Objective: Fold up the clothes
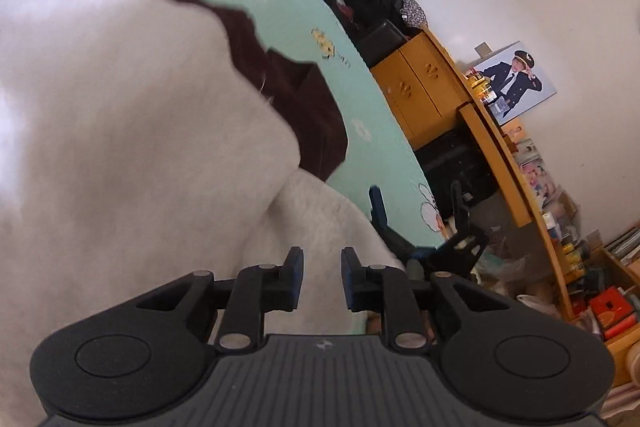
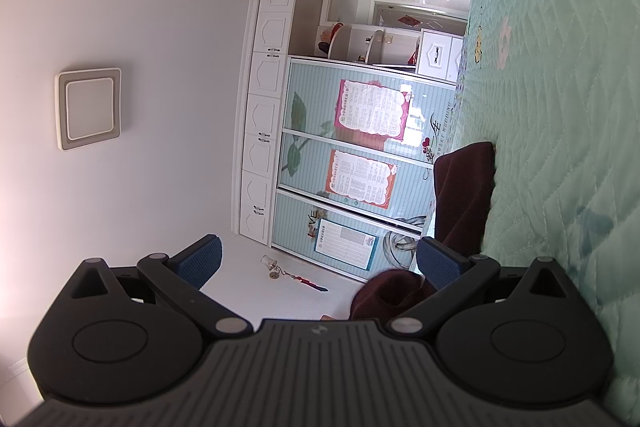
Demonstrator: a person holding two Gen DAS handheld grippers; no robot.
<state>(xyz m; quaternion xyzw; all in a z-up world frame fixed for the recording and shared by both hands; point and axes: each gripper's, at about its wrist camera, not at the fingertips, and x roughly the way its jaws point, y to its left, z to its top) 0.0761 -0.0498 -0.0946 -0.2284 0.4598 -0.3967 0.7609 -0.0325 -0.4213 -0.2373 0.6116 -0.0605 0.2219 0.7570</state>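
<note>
The white garment (image 1: 132, 155) lies on the green quilt (image 1: 360, 99), over a maroon cloth (image 1: 304, 107). Our left gripper (image 1: 321, 259) hangs above its edge, jaws slightly parted, nothing between them. Our right gripper (image 2: 318, 259) gapes wide and empty beside the maroon cloth. We should pinch one corner cleanly before folding.

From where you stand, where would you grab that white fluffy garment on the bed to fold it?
I'd probably pinch the white garment at its near rounded edge, just ahead of the left gripper, coming in low over the green quilt. That edge lies loose and free there, while farther back it overlaps the dark brown cloth.
</note>
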